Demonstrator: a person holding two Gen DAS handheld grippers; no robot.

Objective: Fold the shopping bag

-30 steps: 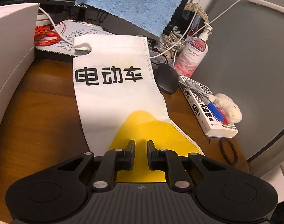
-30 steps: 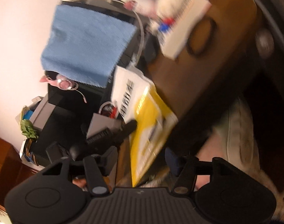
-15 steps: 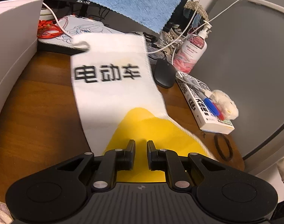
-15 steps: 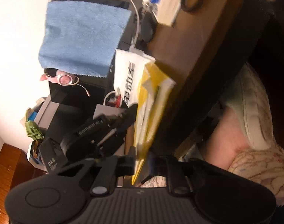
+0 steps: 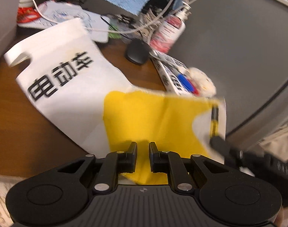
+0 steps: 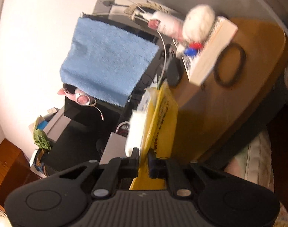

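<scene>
- My left gripper (image 5: 143, 158) and right gripper (image 6: 143, 161) both pinch the shopping bag's (image 5: 72, 87) yellow end, lifted above the wooden desk (image 5: 17, 124).
- Risk, I judge: its limp fabric slipping free, skewing the fold.

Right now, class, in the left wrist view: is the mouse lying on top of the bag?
No: the mouse sits on the bare wooden table, apart from the bag.

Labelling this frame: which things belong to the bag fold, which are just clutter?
Job: bag; left tongs; right tongs, both shut on the bag.

Clutter: mouse; book; blue towel; pump bottle; hair tie; desk.
</scene>
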